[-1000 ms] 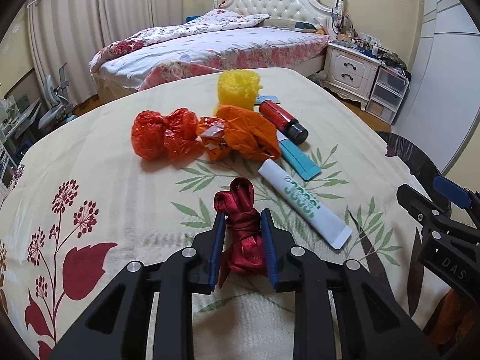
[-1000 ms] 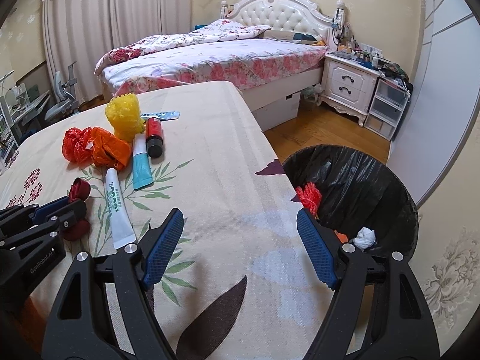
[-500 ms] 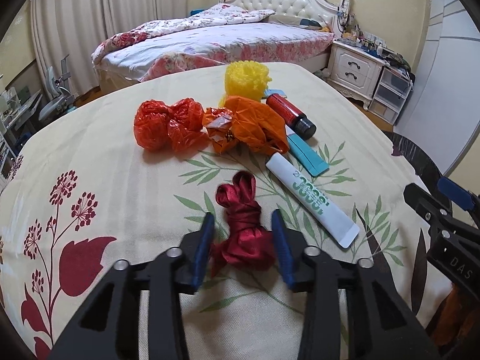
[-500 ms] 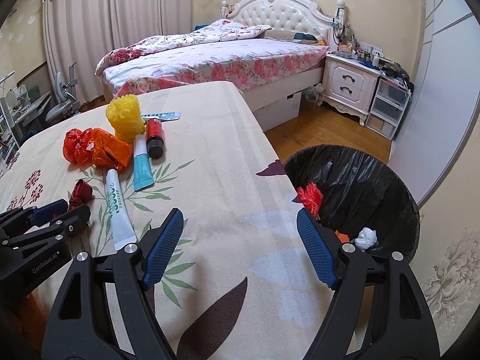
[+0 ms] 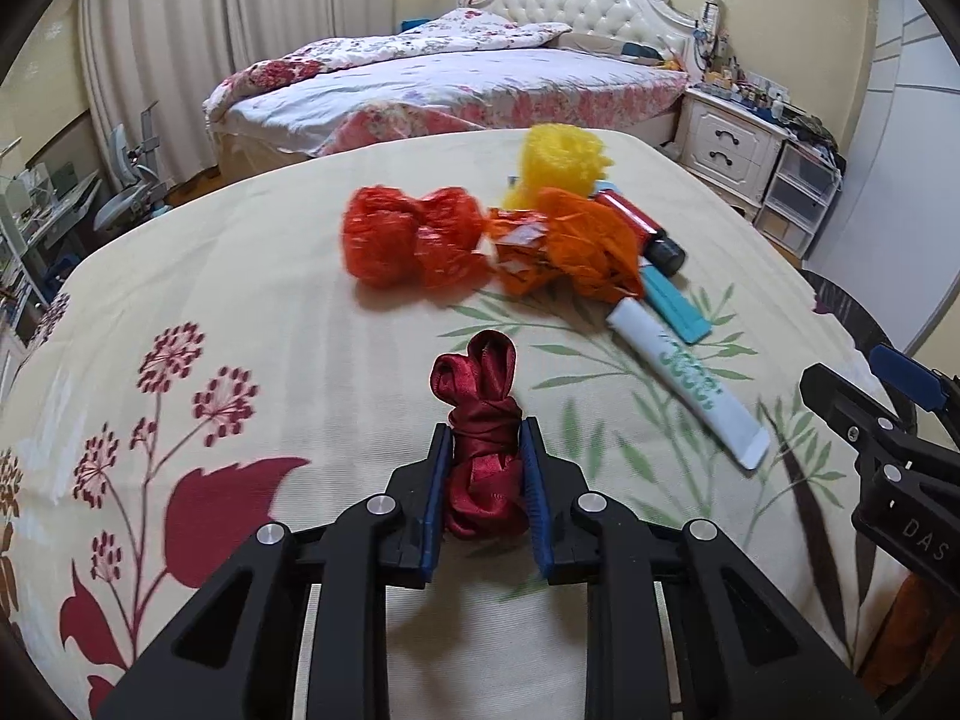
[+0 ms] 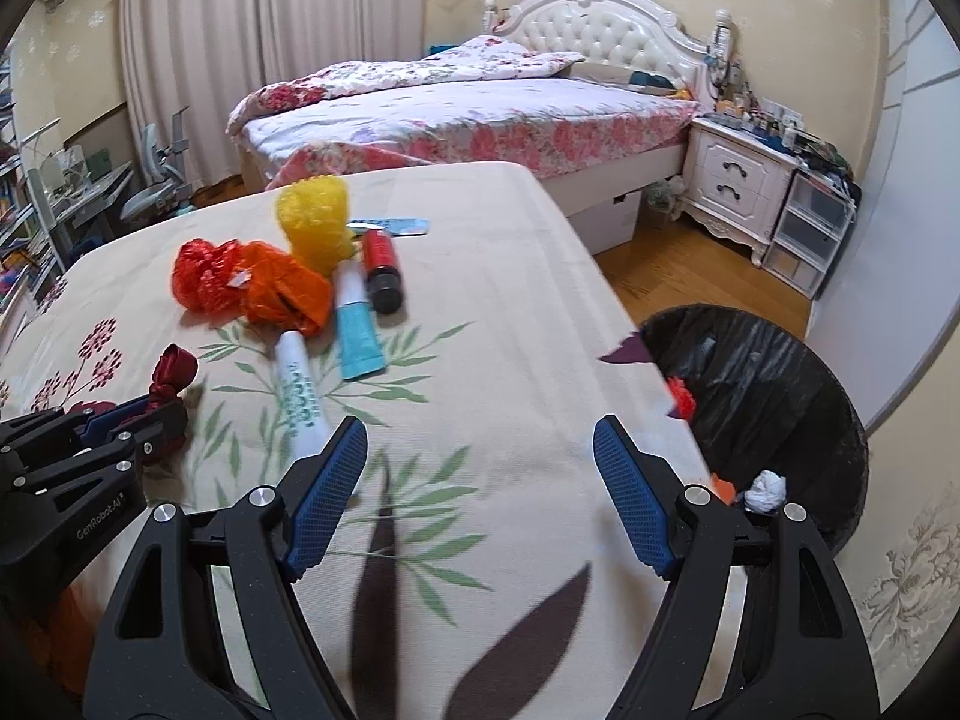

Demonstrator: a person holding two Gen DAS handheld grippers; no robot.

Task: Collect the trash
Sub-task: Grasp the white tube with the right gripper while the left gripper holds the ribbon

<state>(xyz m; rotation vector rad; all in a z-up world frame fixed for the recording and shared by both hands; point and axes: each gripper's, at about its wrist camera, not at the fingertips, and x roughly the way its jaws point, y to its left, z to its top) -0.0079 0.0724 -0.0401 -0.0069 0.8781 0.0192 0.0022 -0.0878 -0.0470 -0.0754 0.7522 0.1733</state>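
Blue-padded left fingers clamp the maroon ribbon; right fingers spread wide, touching nothing.

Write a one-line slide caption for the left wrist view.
Left gripper shut on a knotted dark red ribbon on the floral tablecloth, with more trash beyond.

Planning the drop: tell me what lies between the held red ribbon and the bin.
The white tube and teal tube lie on the cloth between the red ribbon in the left tool and the bin; both lie flat.
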